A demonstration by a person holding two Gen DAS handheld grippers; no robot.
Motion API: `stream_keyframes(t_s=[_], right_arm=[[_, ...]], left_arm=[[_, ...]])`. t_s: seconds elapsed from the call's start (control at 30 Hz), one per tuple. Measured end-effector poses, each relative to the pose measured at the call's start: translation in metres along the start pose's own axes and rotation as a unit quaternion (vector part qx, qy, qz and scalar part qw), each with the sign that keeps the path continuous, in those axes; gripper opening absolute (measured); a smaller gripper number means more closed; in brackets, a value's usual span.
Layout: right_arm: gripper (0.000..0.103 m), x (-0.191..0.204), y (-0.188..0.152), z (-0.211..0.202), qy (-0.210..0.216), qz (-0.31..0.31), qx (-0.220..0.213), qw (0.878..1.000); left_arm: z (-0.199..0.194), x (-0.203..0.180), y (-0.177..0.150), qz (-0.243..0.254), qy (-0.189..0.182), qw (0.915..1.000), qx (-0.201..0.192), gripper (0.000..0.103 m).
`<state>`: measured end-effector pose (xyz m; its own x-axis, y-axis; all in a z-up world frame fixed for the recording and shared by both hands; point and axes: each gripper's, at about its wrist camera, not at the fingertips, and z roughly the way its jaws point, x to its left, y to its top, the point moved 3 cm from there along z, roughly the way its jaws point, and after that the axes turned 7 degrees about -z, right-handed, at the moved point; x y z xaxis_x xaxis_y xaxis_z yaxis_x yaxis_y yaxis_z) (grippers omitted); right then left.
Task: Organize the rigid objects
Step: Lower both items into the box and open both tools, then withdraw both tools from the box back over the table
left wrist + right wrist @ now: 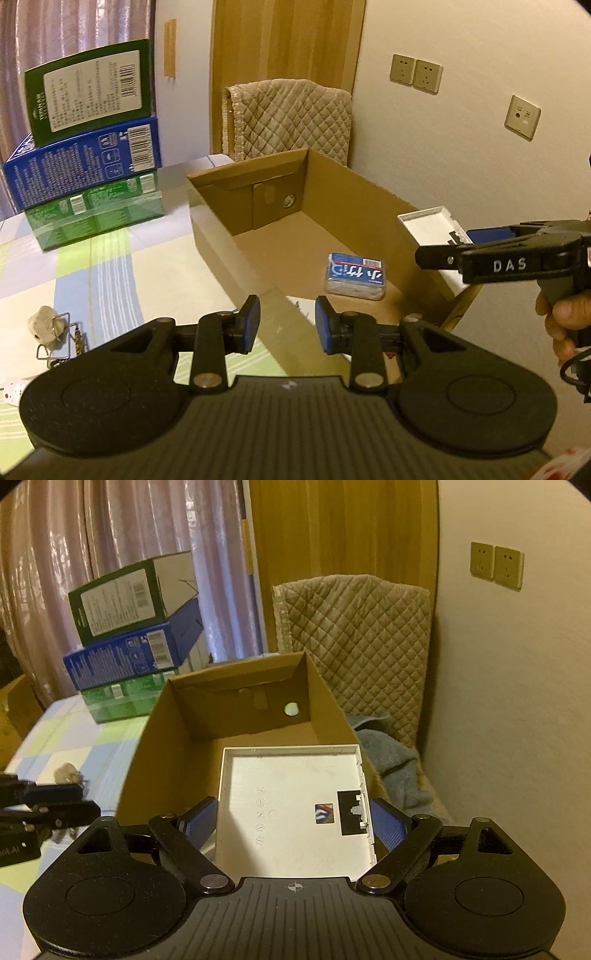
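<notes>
An open cardboard box (pixel 332 192) stands on the table; it also shows in the right wrist view (pixel 147 746). A small blue and white packet (pixel 355 275) lies inside it. My right gripper (pixel 293 821) is shut on a flat white plastic tray (pixel 295 797) and holds it over the box's near right corner; the tray also shows in the left wrist view (pixel 430 223) beside the right gripper (pixel 461 243). My left gripper (pixel 286 325) is open and empty, above the box's near left edge.
A stack of green and blue cartons (pixel 88 147) stands at the table's far left. A small beige object with a metal clip (pixel 48 325) lies on the checked cloth (pixel 110 273). A quilted chair back (pixel 354 638) and a blue towel (pixel 391 764) are behind the box, by the wall.
</notes>
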<state>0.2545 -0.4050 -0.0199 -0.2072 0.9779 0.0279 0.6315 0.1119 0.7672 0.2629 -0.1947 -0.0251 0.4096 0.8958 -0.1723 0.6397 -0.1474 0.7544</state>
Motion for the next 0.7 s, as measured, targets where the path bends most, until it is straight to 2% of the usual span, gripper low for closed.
stream_keyframes(t_s=[0.33,0.7], right_arm=[[0.086,0.011,0.010,-0.014,-0.006,0.003,-0.015,1.000],[0.086,0.064,0.031,-0.049,0.016,-0.031,-0.048,0.998]], left_arm=[[-0.020,0.034,-0.005,-0.027,0.022,0.9994,-0.008,0.027],[-0.077,0.076,-0.007,-0.049,0.060,0.9964,-0.034,0.027]])
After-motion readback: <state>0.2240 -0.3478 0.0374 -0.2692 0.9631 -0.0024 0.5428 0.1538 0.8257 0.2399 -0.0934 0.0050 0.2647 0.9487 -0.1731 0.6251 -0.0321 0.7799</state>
